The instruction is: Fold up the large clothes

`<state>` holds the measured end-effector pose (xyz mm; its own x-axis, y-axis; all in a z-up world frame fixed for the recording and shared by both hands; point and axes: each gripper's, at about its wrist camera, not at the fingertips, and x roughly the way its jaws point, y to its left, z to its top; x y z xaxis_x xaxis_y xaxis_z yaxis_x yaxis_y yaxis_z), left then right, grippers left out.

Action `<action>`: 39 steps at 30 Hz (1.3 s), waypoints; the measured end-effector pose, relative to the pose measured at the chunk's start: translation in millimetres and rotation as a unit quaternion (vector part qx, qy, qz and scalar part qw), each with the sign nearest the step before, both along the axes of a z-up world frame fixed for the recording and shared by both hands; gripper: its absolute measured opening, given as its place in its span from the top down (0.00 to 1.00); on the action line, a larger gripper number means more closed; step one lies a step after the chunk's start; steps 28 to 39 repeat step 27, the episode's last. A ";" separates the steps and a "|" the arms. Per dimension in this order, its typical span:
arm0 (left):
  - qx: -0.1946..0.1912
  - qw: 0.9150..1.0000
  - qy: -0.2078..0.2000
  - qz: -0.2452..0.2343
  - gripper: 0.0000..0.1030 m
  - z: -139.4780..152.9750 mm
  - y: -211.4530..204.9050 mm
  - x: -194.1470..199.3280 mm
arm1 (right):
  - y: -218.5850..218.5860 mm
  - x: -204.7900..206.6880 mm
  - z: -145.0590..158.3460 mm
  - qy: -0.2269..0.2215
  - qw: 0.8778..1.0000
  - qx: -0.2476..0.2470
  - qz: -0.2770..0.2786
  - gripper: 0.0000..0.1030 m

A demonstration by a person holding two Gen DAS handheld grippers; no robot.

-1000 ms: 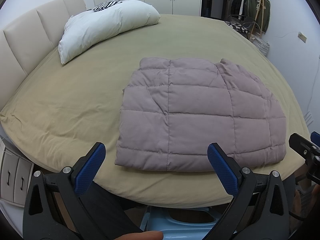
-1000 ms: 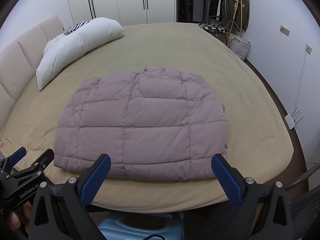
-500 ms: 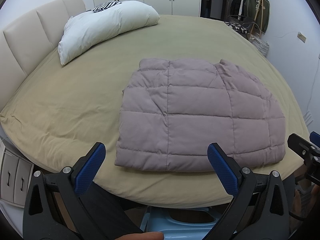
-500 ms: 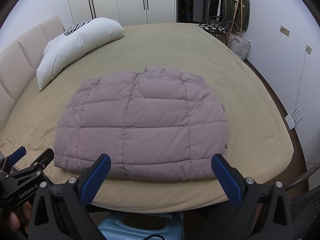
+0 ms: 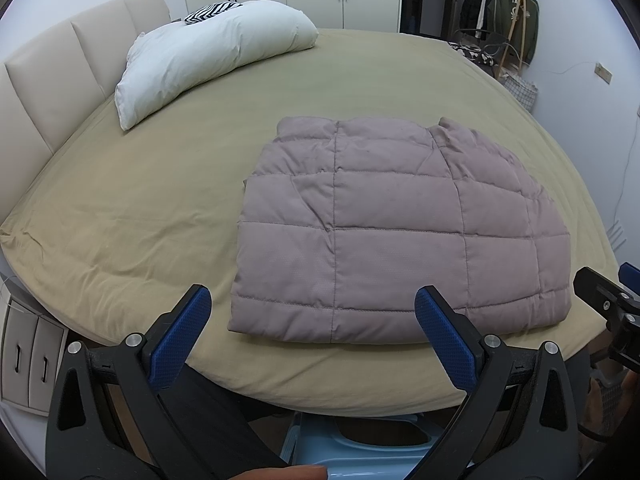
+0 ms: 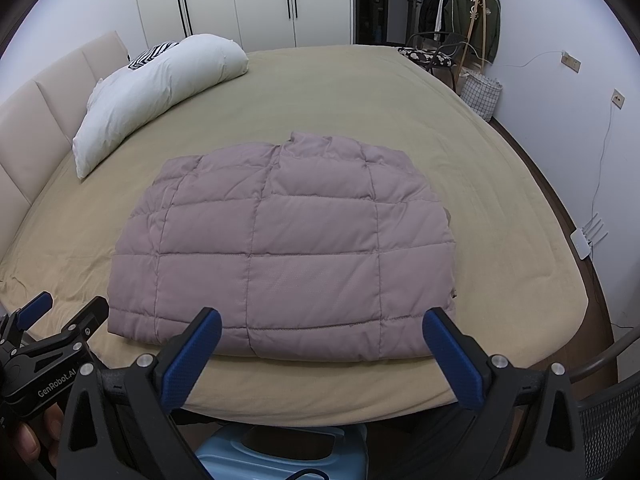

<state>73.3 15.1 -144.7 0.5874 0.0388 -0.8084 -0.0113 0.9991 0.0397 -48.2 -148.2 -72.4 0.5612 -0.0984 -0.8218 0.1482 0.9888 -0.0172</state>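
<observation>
blue stool (image 6: 280, 456) cut off below (mostly behind gripper frames), garments on rack (image 6: 472, 4) too small to identify

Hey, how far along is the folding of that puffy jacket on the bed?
Mostly done, it seems: the jacket lies as a compact rectangle on the bed, sleeves tucked out of sight, collar at the far edge. Nothing is in hand: the left tongs and right tongs are both open, short of the near hem. Possibly one more fold in half remains, or just tidying.
</observation>
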 end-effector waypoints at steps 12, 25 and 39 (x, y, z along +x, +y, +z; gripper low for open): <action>-0.001 1.000 0.002 -0.003 0.00 0.2 1.1 1.5 | 0.2 -0.5 -0.8 0.001 1.000 0.000 0.002 0.00; 0.003 1.000 -0.003 -0.005 0.00 -0.6 2.3 0.7 | -1.1 -1.7 -2.5 0.005 1.000 0.000 0.004 0.00; 0.000 1.000 -0.001 -0.005 0.00 -1.2 3.2 0.8 | -1.6 -1.6 -2.8 0.005 1.000 0.000 0.004 0.00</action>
